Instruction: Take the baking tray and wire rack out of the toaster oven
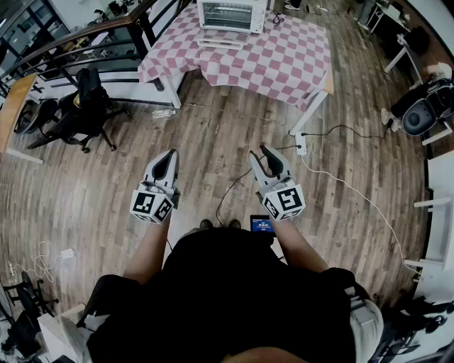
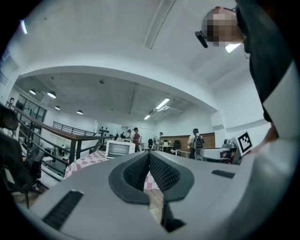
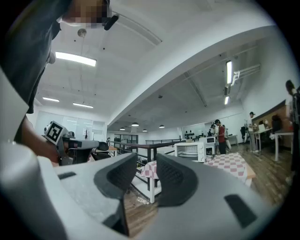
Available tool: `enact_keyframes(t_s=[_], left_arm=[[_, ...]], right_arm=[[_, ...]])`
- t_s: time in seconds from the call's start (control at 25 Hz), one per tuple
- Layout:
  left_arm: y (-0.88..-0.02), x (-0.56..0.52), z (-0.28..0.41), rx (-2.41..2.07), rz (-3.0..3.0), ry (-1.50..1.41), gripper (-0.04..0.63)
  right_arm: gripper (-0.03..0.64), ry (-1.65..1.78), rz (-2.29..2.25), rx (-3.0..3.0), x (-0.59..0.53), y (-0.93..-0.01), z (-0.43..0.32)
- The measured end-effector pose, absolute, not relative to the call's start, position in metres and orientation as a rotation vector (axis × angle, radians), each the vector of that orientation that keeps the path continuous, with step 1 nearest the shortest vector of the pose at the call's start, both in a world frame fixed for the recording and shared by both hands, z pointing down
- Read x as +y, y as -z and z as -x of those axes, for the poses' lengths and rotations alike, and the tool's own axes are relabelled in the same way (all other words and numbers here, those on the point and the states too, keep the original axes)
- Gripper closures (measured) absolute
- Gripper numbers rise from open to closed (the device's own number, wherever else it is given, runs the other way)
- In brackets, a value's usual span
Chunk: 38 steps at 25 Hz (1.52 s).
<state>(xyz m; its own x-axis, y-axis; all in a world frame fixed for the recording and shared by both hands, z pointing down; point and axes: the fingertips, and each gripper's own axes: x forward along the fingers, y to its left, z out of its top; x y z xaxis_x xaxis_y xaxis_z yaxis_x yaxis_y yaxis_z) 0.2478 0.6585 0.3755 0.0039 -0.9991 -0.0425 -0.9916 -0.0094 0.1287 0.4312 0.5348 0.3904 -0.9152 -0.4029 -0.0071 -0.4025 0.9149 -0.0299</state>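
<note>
A white toaster oven [image 1: 230, 14] stands at the far edge of a table with a pink checked cloth [image 1: 284, 67], well ahead of me across the wooden floor. It also shows small in the distance in both gripper views, as toaster oven [image 2: 121, 149] and toaster oven [image 3: 190, 150]. The baking tray and wire rack cannot be made out from here. My left gripper [image 1: 170, 156] is held level at waist height, its pads [image 2: 140, 171] meeting at the tips with nothing between them. My right gripper [image 1: 264, 152] is beside it, open and empty, with a clear gap between its pads [image 3: 173, 176].
A black office chair [image 1: 85, 106] stands at the left by a dark railing [image 1: 85, 39]. A power strip [image 1: 301, 145] and its white cable lie on the floor near the table's right leg. White furniture [image 1: 440, 205] lines the right side. Several people stand far off.
</note>
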Motion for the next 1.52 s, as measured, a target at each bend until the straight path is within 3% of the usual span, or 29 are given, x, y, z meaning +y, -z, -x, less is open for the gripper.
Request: enact_keyframes(t_s=[1.08, 1.52], left_arm=[[-0.389, 0.649, -0.284, -2.179, -2.161, 0.099, 0.603], [-0.399, 0.604, -0.266, -2.122, -2.135, 0.229, 0.603]], right_arm=[[0.5, 0.121, 0.669, 2.973, 0.507, -0.405, -0.498], [0.5, 0.109, 0.728, 3.014, 0.458, -0.408, -0.492]])
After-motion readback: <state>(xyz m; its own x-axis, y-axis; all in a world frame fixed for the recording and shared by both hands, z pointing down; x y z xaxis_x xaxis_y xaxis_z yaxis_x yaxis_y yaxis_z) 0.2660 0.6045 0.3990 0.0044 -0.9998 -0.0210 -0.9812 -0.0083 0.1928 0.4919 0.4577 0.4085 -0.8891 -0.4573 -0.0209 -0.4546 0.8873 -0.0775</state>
